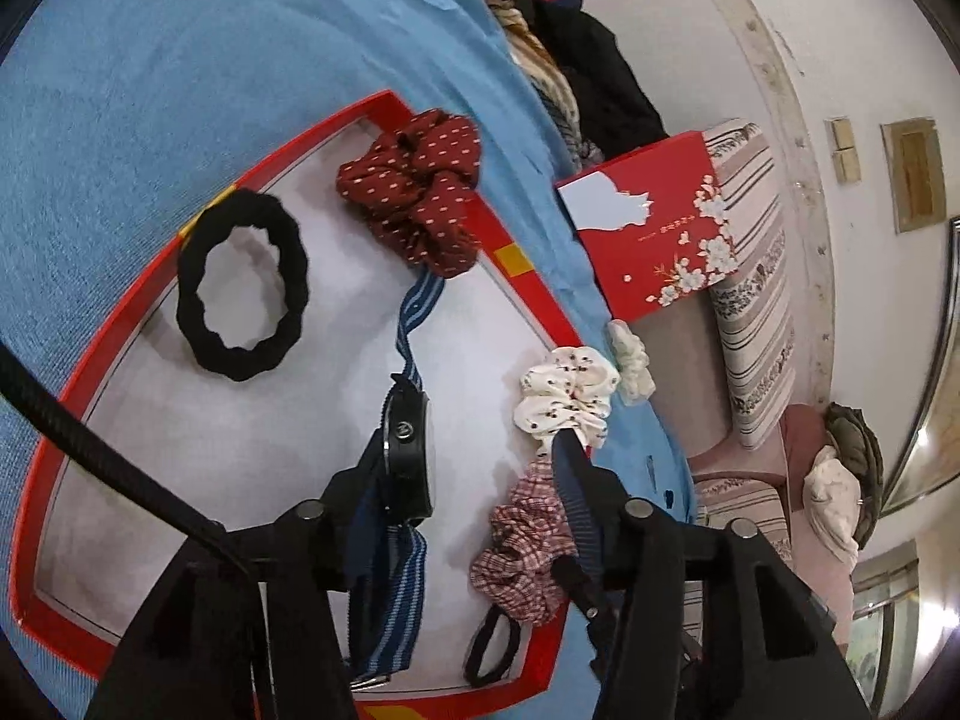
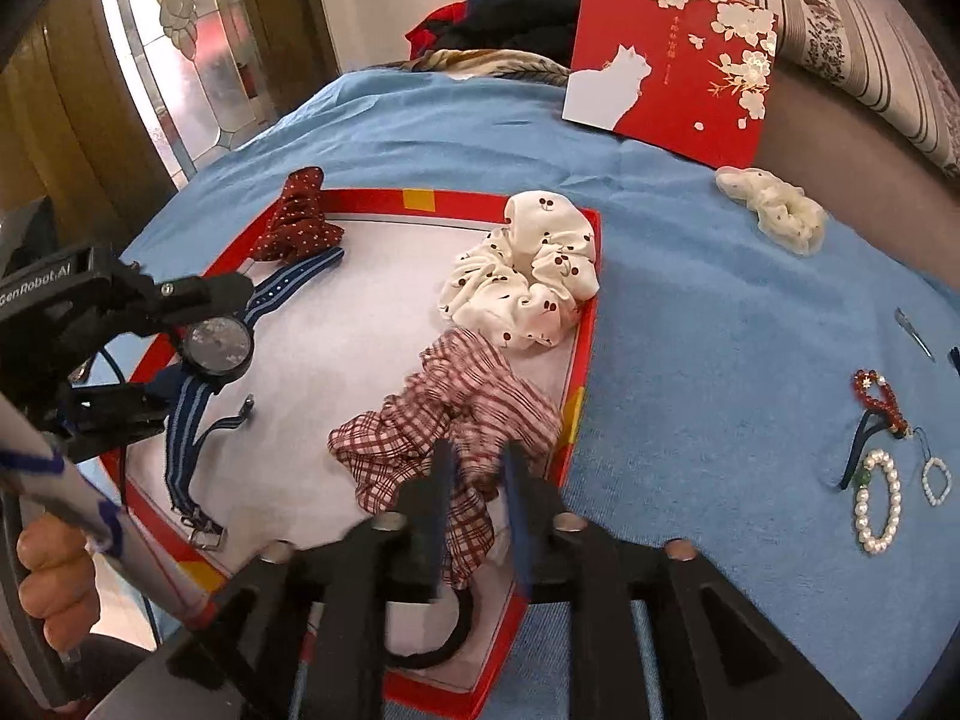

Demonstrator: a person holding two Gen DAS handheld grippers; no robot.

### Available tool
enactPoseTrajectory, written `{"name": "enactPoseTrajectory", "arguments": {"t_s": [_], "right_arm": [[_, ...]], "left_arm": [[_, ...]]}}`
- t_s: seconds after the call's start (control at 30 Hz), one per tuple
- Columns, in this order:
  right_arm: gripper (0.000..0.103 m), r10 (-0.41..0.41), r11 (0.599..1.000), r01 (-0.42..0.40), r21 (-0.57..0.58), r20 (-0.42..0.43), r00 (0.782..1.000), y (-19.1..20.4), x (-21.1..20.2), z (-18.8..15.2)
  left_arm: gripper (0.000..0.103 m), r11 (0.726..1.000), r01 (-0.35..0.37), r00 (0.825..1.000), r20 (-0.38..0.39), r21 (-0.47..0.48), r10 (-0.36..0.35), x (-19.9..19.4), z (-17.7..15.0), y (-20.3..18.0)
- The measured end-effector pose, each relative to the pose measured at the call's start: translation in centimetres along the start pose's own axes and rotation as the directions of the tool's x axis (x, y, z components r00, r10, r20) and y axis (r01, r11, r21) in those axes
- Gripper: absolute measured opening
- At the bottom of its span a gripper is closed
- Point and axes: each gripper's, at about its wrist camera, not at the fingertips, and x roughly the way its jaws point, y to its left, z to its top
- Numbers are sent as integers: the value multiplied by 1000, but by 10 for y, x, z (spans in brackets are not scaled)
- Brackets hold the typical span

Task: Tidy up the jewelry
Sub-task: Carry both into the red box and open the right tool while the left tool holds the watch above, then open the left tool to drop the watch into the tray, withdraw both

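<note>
Blue cloth (image 2: 690,276) covers the surface. Striped cushion (image 1: 750,276) against off-white wall (image 1: 870,48). Leaded glass door (image 2: 180,72), daylight coming through.

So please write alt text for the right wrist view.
The right gripper hangs over a plaid scrunchie in a red tray on a blue cloth. At left, the left gripper is around a watch. Bracelets lie outside.

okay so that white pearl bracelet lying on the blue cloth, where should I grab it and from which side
Take the pearl bracelet across one side of its loop, coming straight down from above. It lies flat and open on the blue cloth, so one finger of the tool can drop inside the ring. Choose the lower side, away from the dark cord.
</note>
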Motion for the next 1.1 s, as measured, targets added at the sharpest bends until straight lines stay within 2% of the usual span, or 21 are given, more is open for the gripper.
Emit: {"name": "enactPoseTrajectory", "arguments": {"t_s": [0.07,0.3,0.4,0.53,0.6,0.67,0.77,0.83,1.1], "right_arm": [[42,-1,1000,1,2,12,1000,-1,-5,-2],[44,-9,1000,9,-15,40,999,-1,-18,-6],[45,-10,1000,11,-18,51,999,-3,-23,-7],[46,0,1000,1,-12,59,998,-4,-28,-8],[46,4,1000,-3,-16,62,998,-3,-30,-9],[46,4,1000,-3,-23,66,998,-2,-31,-9],[46,6,1000,-4,-25,71,997,-1,-33,-10],[46,10,1000,-8,-20,75,997,-2,-35,-11],[46,-9,1000,7,12,93,996,-21,-51,-19]], "left_arm": [[61,1000,11,1000,3,-2,-11,-1,0,-2],[71,999,-41,999,24,-5,41,-4,4,1],[74,993,-117,993,26,23,116,-1,4,0],[75,972,-215,976,38,92,213,2,4,-6],[75,955,-267,963,64,126,260,2,3,-10],[75,928,-330,943,103,173,316,0,3,-16],[75,860,-452,889,196,238,413,-6,2,-26],[75,845,-471,878,228,254,421,-11,1,-30],[75,896,-364,918,264,255,298,-37,3,-40]]}}
